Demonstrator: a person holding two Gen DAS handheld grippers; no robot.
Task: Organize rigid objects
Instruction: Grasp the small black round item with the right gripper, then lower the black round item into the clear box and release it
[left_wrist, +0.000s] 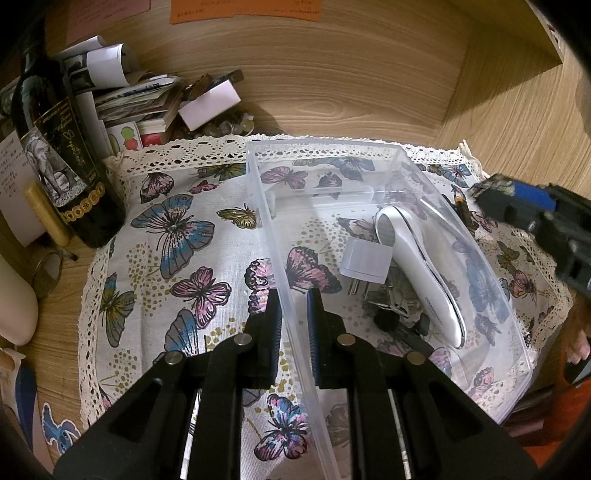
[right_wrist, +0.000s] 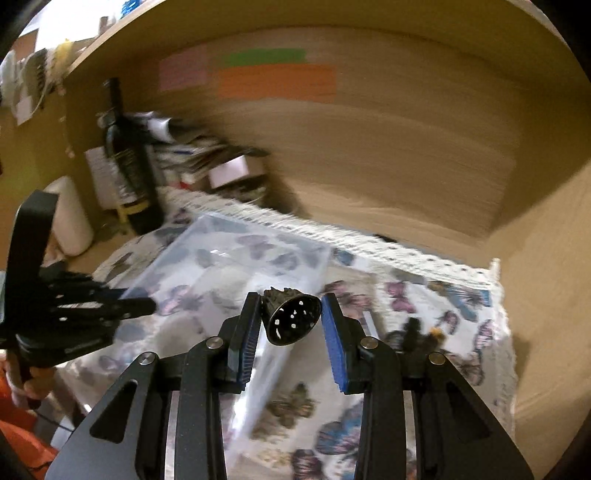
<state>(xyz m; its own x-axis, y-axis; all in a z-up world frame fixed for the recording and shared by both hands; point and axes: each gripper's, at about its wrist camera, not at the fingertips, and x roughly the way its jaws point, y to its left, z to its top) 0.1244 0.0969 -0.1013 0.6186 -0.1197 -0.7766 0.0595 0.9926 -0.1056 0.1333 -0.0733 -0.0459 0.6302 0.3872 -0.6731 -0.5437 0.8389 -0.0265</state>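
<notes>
A clear plastic bin (left_wrist: 266, 206) lies on a butterfly cloth (left_wrist: 177, 229). Inside it are a white handheld device (left_wrist: 421, 266), a white plug adapter (left_wrist: 364, 260) and some small dark pieces (left_wrist: 388, 317). My left gripper (left_wrist: 294, 295) is shut on the bin's near left wall. In the right wrist view, which is blurred, my right gripper (right_wrist: 291, 299) is shut on a small dark perforated metal cup (right_wrist: 291, 319), held in the air over the bin (right_wrist: 184, 251). The left gripper (right_wrist: 147, 304) shows at the left there. The right gripper (left_wrist: 491, 190) shows at the right edge of the left wrist view.
A dark wine bottle (left_wrist: 62, 147) stands at the back left beside a pile of papers and cards (left_wrist: 136, 99) and a white box (left_wrist: 208, 103). Wooden walls close the back and the right side. A small dark item (right_wrist: 413, 328) lies on the cloth right of the bin.
</notes>
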